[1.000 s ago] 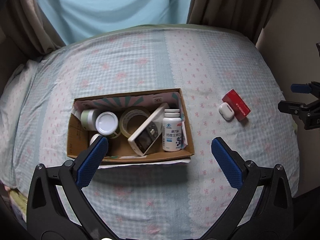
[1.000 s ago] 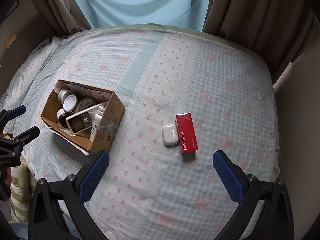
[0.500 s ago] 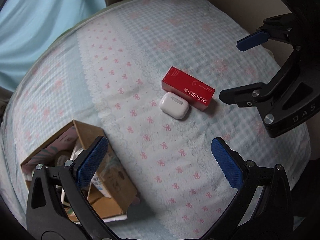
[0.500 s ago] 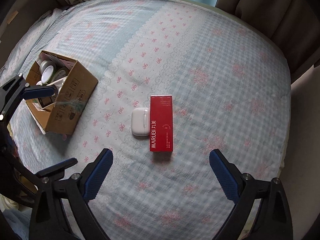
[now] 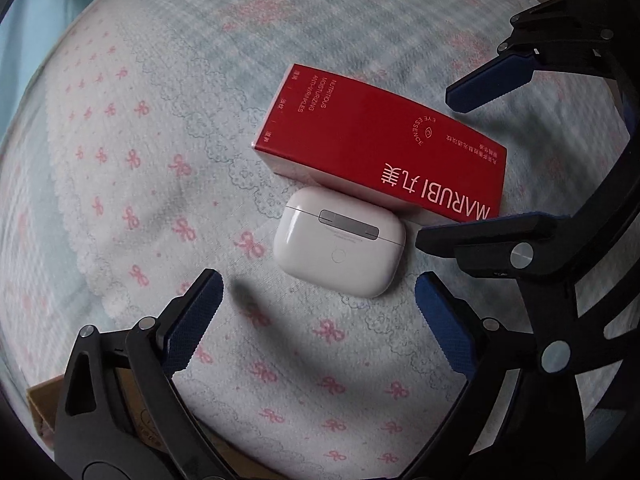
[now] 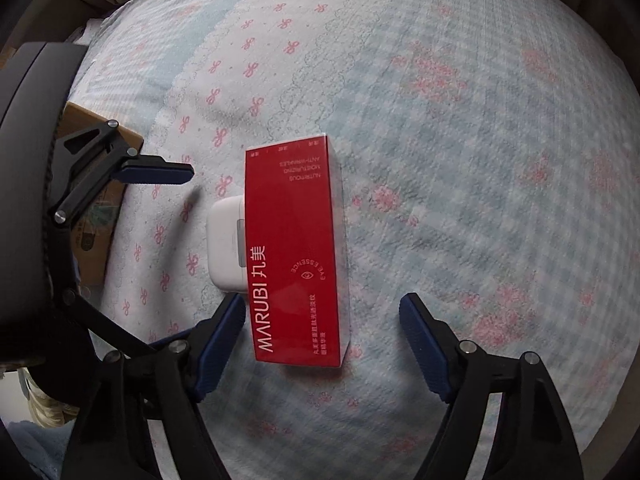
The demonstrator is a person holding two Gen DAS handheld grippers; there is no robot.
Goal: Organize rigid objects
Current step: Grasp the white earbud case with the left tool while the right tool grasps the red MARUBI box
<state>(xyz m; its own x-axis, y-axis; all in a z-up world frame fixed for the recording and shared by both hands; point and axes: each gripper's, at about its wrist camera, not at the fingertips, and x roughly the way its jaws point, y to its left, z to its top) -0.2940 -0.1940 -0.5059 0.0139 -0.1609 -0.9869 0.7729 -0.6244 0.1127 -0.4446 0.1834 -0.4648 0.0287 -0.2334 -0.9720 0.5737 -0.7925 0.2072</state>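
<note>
**Two open grippers over two items on the bed**

Left gripper: jaws wide apart, straddling the white earbud case, not touching it. Right gripper: jaws apart either side of the red MARUBI box, no contact. Case and box lie touching, flat on the bedspread. Cardboard box sits near the left edge.

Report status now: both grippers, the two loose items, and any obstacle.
Left gripper open, facing white earbud case. Right gripper open, straddling red box. Items touch side by side; nothing held.
</note>
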